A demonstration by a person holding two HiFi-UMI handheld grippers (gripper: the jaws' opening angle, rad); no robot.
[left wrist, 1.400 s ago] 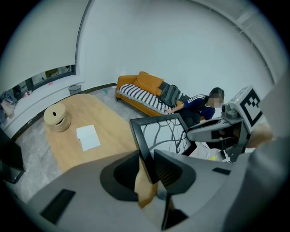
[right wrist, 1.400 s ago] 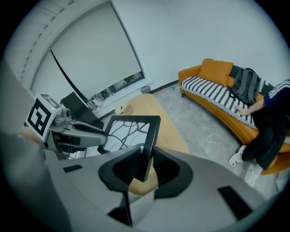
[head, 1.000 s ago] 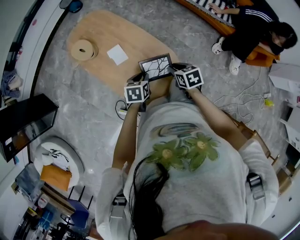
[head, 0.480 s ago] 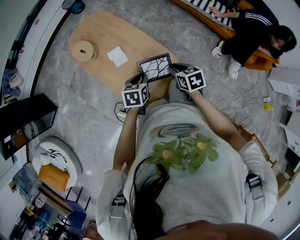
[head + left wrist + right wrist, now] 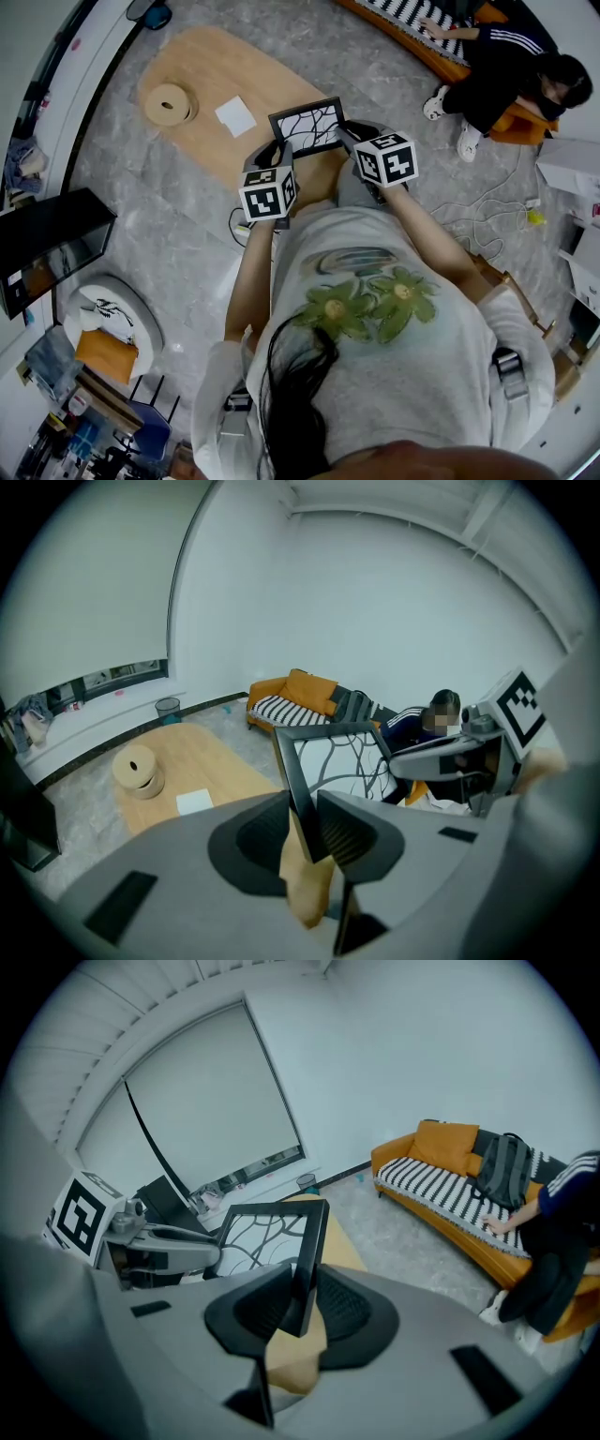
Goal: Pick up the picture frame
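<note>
The picture frame (image 5: 307, 127) is black-edged with a white picture of dark branches, and it hangs in the air above the wooden table (image 5: 202, 84). My left gripper (image 5: 278, 152) is shut on the frame's left edge (image 5: 302, 794). My right gripper (image 5: 347, 141) is shut on the frame's right edge (image 5: 307, 1265). In the left gripper view the right gripper (image 5: 441, 761) shows across the picture; in the right gripper view the left gripper (image 5: 164, 1241) shows likewise. Both marker cubes sit close in front of my chest.
A round wooden reel (image 5: 169, 101) and a white paper square (image 5: 235, 115) lie on the oval table. A person (image 5: 511, 56) sits by an orange striped sofa (image 5: 412, 23) at the upper right. Cables (image 5: 478, 202) trail on the grey floor; a black cabinet (image 5: 47, 244) stands left.
Both grippers have risen with the frame between them; the frame has moved up off the table and slightly farther from my body.
</note>
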